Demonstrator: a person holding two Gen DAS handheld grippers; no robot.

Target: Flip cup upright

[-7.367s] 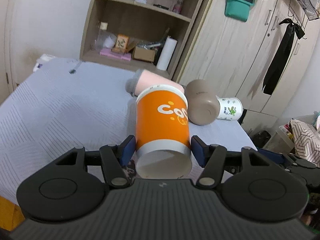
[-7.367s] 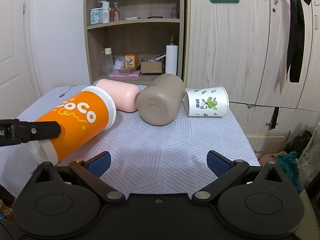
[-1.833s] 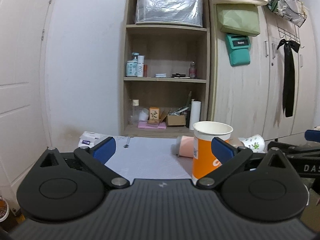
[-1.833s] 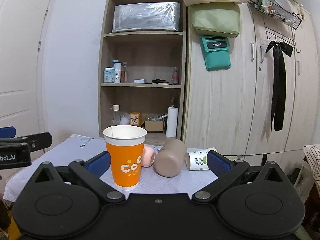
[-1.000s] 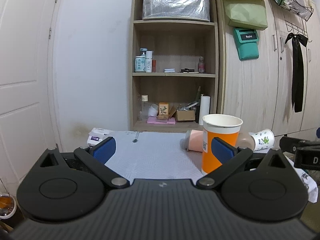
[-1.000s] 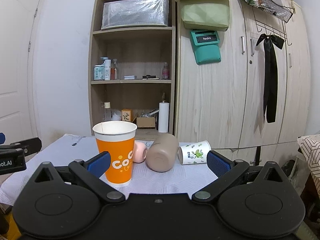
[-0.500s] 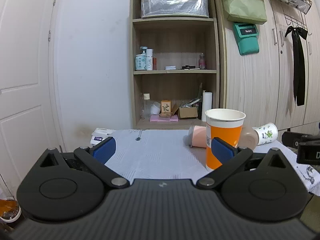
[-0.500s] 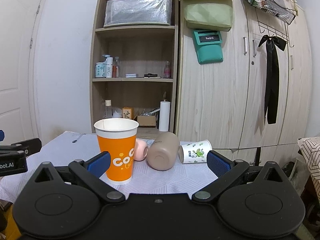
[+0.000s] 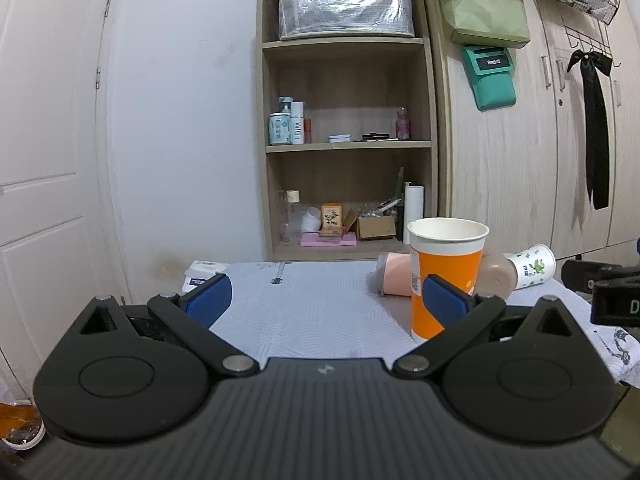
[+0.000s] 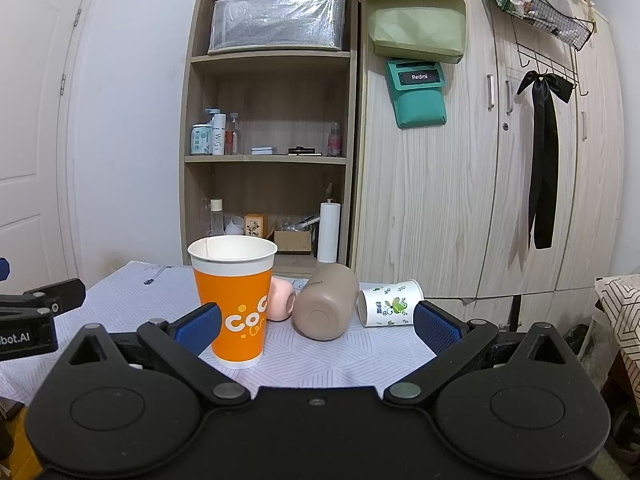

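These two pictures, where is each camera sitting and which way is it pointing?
Left wrist view: rides the left hand-held gripper, open, facing the shelf across the table; orange cup on its right.
Right wrist view: rides the right hand-held gripper, open, facing the same shelf; orange cup on its left.
Both show the upright orange cup and three cups lying behind it.

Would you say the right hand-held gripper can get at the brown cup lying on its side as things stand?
Probably yes: the right hand-held gripper is open and empty, and the brown cup lies almost straight ahead, with the orange cup standing off to its left and bare tablecloth between.
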